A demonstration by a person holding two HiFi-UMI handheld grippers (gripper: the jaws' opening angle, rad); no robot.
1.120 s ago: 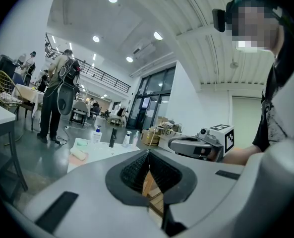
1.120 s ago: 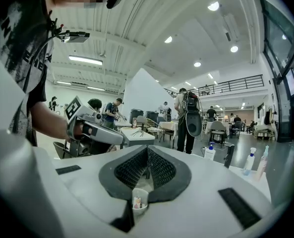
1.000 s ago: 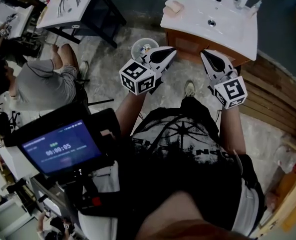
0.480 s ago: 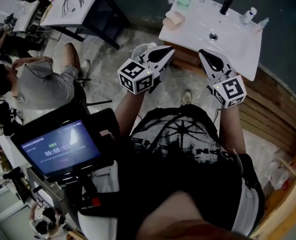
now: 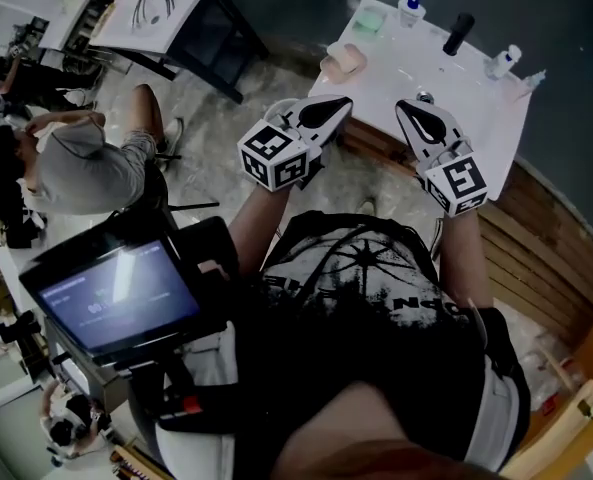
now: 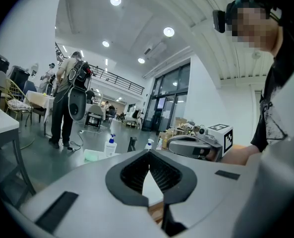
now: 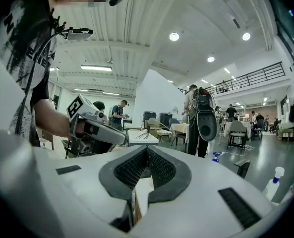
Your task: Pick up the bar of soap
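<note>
**Closing in on the soap with both claws shut**

Holding the left gripper (image 5: 344,102) and the right gripper (image 5: 406,108) up in front of the sink top (image 5: 476,103), both pinched fully together and gripping nothing. Aiming for the bar of soap (image 5: 343,60), sitting pale pink at the near left corner of that top, just short of a green pad (image 5: 369,18) and well apart from the black tap (image 5: 458,31). Favouring the left gripper, being the nearer one by the look of it. Needing to spread its jaws wider than the bar before lowering, then coming down square over it, one pad to each long side. Squeezing gently, probably guarding against a slick bar shooting out sideways. Keeping the right gripper clear of the spray bottles (image 5: 503,60).
</note>
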